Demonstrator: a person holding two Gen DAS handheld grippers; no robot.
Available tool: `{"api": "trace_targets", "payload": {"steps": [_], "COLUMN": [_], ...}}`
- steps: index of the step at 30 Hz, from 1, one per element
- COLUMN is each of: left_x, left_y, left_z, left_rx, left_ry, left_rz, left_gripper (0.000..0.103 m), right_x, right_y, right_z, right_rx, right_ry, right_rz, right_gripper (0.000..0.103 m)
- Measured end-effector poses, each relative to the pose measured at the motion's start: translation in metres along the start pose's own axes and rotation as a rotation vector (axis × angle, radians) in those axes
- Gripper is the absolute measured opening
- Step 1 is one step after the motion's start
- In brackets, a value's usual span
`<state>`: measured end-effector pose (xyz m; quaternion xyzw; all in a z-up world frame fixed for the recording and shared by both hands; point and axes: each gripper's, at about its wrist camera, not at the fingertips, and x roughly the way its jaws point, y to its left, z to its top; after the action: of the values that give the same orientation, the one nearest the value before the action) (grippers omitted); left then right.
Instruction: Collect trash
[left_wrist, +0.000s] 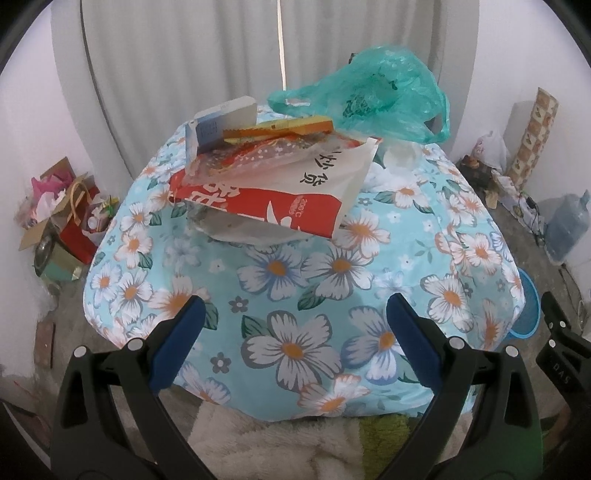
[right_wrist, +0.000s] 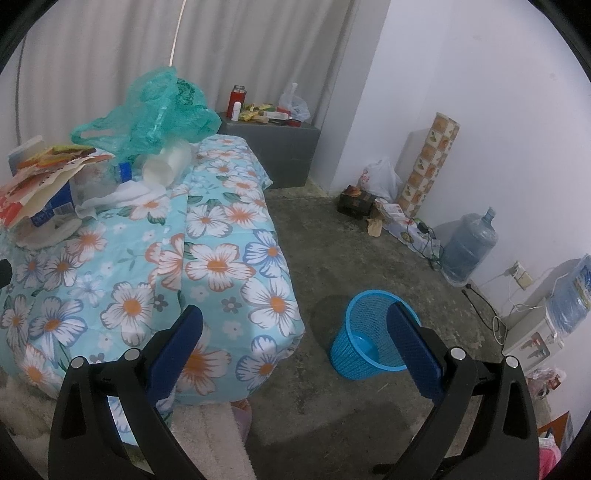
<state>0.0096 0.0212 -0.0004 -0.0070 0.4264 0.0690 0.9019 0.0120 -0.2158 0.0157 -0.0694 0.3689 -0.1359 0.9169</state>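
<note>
Red-and-white, the flat paper snack bag (left_wrist: 280, 192) tops the litter heap on the flower-print table (left_wrist: 295, 295), light and crushable, best pinched by its near edge; both grippers' jaws gape wide, empty.

We hold two matching grippers: the left gripper (left_wrist: 293, 332) and right gripper (right_wrist: 295, 332) each have black plastic arms, silver round screws, and flat blue fingers (left_wrist: 177, 339).
</note>
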Motion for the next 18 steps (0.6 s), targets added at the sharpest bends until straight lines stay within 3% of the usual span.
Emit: {"api": "trace_targets", "payload": {"steps": [18], "left_x": [-0.001], "left_y": [-0.012], "left_z": [0.000], "left_rx": [0.055], "left_ry": [0.000], "left_rz": [-0.002], "left_gripper": [0.094], "right_x": [0.003], "right_y": [-0.006], "right_z": [-0.002], "right_rx": [0.001], "right_ry": [0.004], "right_rz": [0.007], "right_gripper": [0.097]}}
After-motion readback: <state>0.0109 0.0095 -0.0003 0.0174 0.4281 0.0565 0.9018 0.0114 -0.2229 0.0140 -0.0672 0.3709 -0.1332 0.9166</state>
